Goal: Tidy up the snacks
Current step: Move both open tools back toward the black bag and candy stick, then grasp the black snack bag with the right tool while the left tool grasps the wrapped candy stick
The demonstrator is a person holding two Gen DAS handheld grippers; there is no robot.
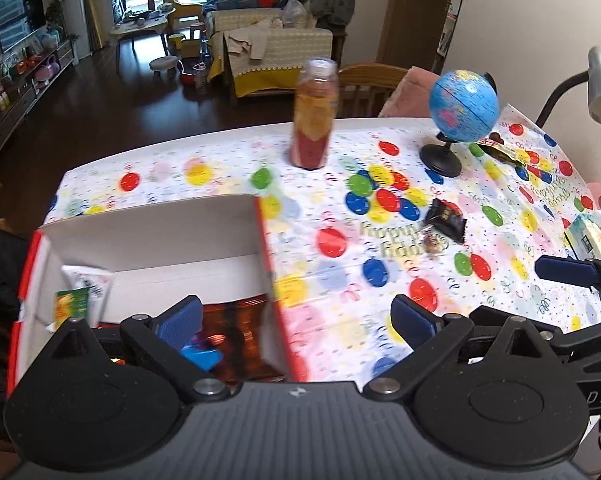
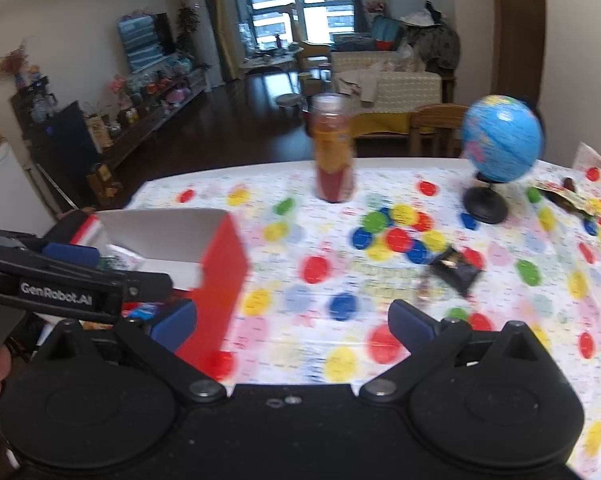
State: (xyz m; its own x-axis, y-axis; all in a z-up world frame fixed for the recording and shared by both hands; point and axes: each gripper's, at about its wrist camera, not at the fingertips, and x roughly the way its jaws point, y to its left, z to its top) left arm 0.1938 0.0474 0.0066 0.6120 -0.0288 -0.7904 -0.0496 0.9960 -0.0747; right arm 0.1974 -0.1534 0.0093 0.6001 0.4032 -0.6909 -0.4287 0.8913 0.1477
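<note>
Both grippers empty, snacks still out beside the red box.

I held the left gripper (image 1: 296, 322) over the near right corner of the red box (image 1: 266, 240), fingers spread and holding nothing; the right gripper (image 2: 292, 326) hovered just right of the box, likewise spread and empty. The dark snack packet (image 1: 446, 218) lay well right of the box, a small wrapped candy (image 1: 432, 240) touching it. Several packets already sat inside the box. I judged the best next move was to bring the right gripper low over the dark packet, pinch its crimped edge, then lift clear of the box wall.
</note>
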